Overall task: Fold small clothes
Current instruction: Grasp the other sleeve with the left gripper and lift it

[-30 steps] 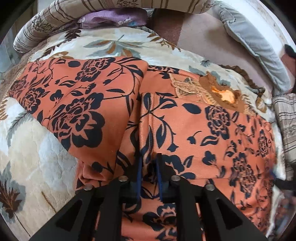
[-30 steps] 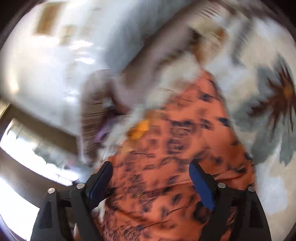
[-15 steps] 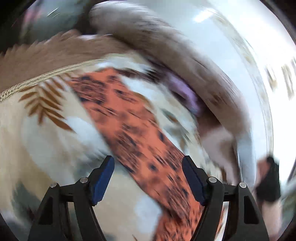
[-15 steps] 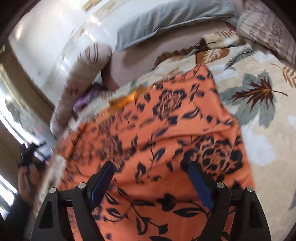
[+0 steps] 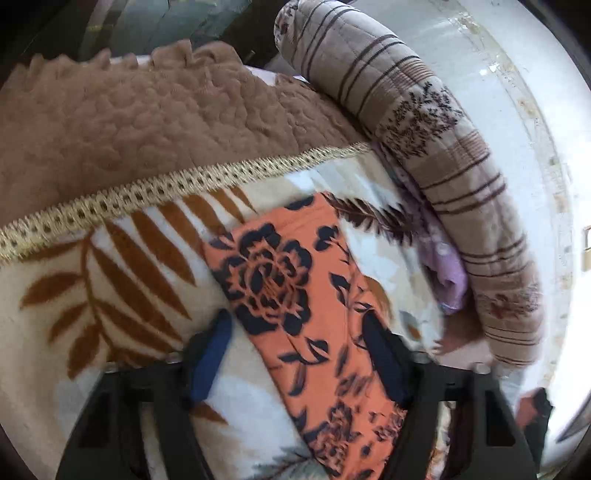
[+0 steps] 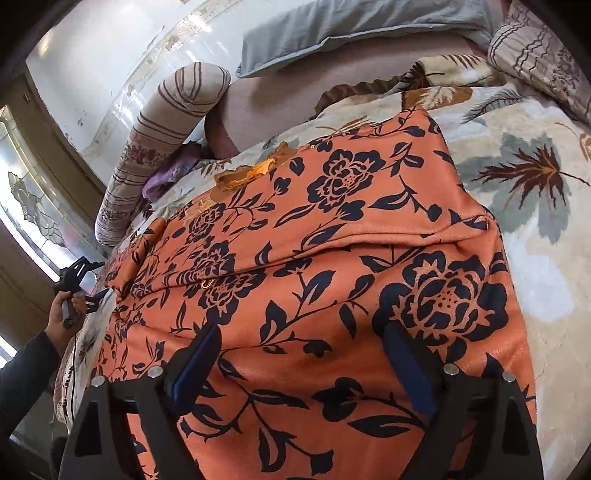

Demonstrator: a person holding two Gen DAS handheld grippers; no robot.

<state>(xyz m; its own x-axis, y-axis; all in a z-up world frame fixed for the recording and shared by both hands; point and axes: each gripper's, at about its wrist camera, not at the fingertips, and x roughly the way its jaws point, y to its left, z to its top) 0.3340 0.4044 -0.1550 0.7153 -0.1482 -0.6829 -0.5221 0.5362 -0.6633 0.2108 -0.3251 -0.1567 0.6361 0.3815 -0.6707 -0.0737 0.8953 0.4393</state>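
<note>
An orange garment with a dark blue flower print (image 6: 314,266) lies spread on the bed, one flap folded over its middle. In the left wrist view I see its sleeve or end (image 5: 288,288) lying on the blanket. My left gripper (image 5: 295,354) is open and empty, its fingers either side of that orange strip, above it. My right gripper (image 6: 303,365) is open and empty, held over the near part of the garment. The left gripper also shows far left in the right wrist view (image 6: 79,273), in a hand.
A cream blanket with leaf prints (image 6: 535,177) covers the bed, with a brown quilted border (image 5: 147,122). A striped bolster (image 5: 461,177) and a purple cloth (image 5: 447,273) lie by the wall. A grey pillow (image 6: 351,33) lies at the back.
My left gripper has let go of the garment, opened, and swung away to the left end of the garment. My right gripper stayed open and steadied over the garment.
</note>
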